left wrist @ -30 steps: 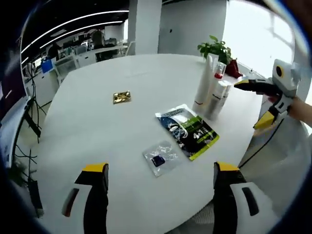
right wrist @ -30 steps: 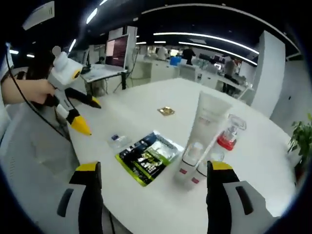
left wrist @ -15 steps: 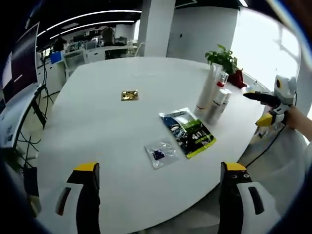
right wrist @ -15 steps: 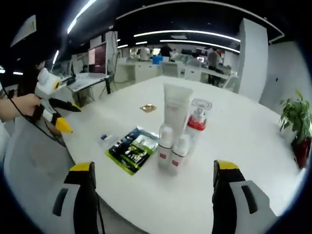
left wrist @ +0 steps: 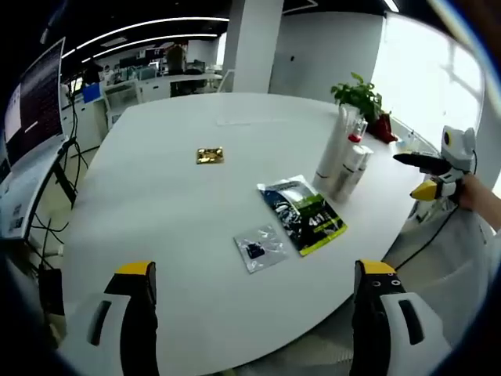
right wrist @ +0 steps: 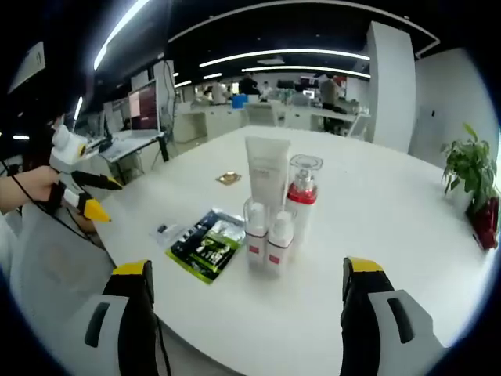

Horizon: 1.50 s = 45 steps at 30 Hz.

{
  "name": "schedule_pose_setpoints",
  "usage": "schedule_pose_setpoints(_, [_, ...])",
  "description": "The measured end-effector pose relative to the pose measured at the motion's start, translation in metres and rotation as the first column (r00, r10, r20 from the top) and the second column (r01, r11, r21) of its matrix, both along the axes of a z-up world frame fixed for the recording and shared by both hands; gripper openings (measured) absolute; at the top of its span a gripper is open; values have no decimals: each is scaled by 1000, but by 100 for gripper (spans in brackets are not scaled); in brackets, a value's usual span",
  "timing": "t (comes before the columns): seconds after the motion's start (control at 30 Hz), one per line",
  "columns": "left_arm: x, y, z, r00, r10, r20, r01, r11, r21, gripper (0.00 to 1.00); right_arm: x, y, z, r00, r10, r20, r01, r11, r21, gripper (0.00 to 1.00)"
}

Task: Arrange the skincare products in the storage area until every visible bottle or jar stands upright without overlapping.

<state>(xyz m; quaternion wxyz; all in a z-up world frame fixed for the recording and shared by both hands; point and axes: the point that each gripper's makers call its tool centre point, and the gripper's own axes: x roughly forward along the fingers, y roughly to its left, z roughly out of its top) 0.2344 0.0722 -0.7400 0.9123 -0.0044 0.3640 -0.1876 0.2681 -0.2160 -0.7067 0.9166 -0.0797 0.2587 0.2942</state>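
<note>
Several skincare containers stand upright in a tight cluster on the white table (right wrist: 376, 204): a tall white tube (right wrist: 267, 171), a red-collared pump bottle (right wrist: 301, 197) with a clear cap, and two small white bottles (right wrist: 266, 239) with red labels in front. The left gripper view has the same cluster (left wrist: 342, 157) at the table's right side. My right gripper (right wrist: 247, 270) is open and empty, well short of the bottles. My left gripper (left wrist: 254, 270) is open too, off the table's near edge. Each gripper shows in the other's view, the left gripper (right wrist: 111, 201) and the right gripper (left wrist: 405, 175), both held by a hand.
A green and black sachet pack (left wrist: 303, 213) lies flat beside the bottles. A small clear bag (left wrist: 257, 249) with a blue item lies near it, and a gold sachet (left wrist: 209, 155) farther off. A potted plant (left wrist: 358, 92) stands behind the cluster. Office desks fill the background.
The right gripper's view has swung around the cluster and drawn back, so the bottles look smaller and straighter. The left gripper's view has also drawn back. Nothing on the table has moved.
</note>
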Motion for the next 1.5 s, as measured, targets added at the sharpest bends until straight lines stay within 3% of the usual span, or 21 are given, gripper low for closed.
schedule_pose_setpoints(0.53, [28,-7,-5,999,-20,-33,22,999,42,98,-2,0,-8,999,3,-37,-3,1000,-3,99])
schedule_pose_setpoints(0.97, [86,-18,-16,995,-56,-77,63,994,86,93,-4,2,-14,998,9,-67,-9,1000,-7,99])
schedule_pose_setpoints(1.37, [145,-24,-38,991,-55,-124,67,993,97,90,-5,2,-21,995,4,-99,-5,1000,-14,99])
schedule_pose_setpoints(1.5, [151,-26,-43,988,-57,-145,74,991,110,89,-6,2,-23,994,1,-111,-3,1000,-18,99])
